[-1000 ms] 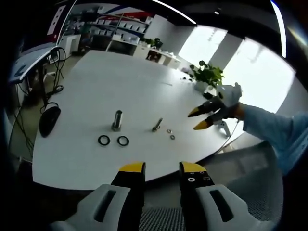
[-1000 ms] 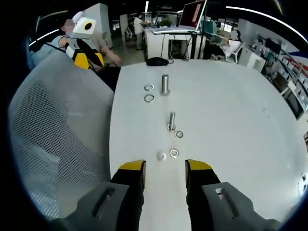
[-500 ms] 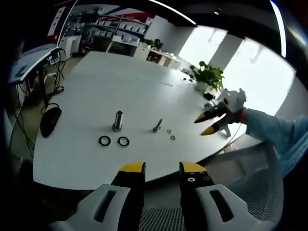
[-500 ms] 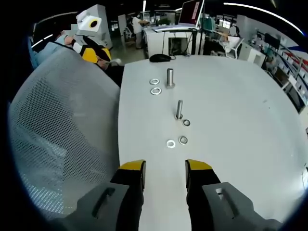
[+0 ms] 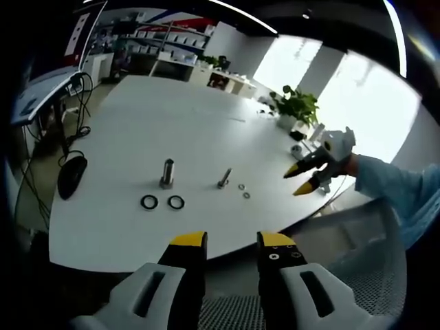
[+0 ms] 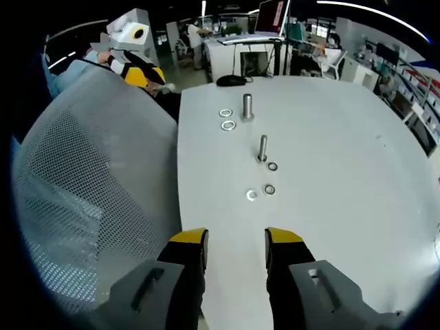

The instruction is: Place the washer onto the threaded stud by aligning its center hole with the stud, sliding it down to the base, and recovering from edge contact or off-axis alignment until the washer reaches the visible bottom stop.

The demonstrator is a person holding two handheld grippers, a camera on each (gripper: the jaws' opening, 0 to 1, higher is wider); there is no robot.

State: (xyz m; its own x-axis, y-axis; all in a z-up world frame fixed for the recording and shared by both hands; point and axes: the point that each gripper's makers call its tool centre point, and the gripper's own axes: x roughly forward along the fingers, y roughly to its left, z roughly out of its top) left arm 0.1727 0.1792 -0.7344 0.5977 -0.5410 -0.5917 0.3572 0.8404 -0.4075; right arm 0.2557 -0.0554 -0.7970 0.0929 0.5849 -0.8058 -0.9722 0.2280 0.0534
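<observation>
We hold both grippers, left (image 5: pixel 232 240) and right (image 6: pixel 236 238), unclenched and empty, short of the threaded stud (image 6: pixel 262 148); loose washers (image 6: pixel 261 192) lie just beside it, ready for picking.

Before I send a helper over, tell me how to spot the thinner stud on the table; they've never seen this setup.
Find the big white table. Two metal studs stand on it; beside the thick stud lie two large rings. The thinner stud is the slimmer post, with three small washers beside it.
</observation>
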